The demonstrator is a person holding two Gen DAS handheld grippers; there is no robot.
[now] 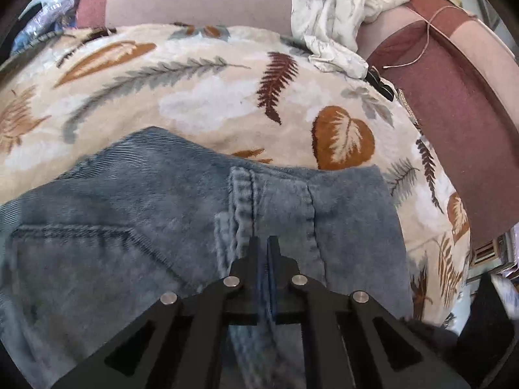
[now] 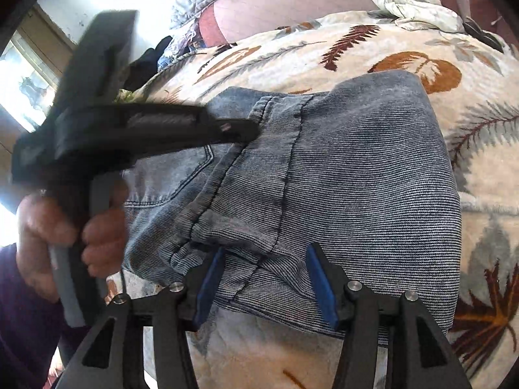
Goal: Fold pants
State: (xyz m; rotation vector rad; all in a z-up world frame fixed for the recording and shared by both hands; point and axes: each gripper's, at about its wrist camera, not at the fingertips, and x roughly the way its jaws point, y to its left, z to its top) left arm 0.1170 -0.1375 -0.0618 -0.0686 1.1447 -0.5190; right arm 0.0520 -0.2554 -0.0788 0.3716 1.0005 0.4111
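Faded blue denim pants lie folded over on a leaf-patterned blanket; they also show in the right wrist view. My left gripper is shut on a seam edge of the pants near the hem. In the right wrist view the left gripper reaches in from the left, pinching the cloth by the seam. My right gripper is open, its blue-padded fingers standing either side of the near edge of the pants, holding nothing.
The blanket covers a bed. A pink and maroon sheet lies beyond it with a crumpled white cloth and a loose string. A window is at the left.
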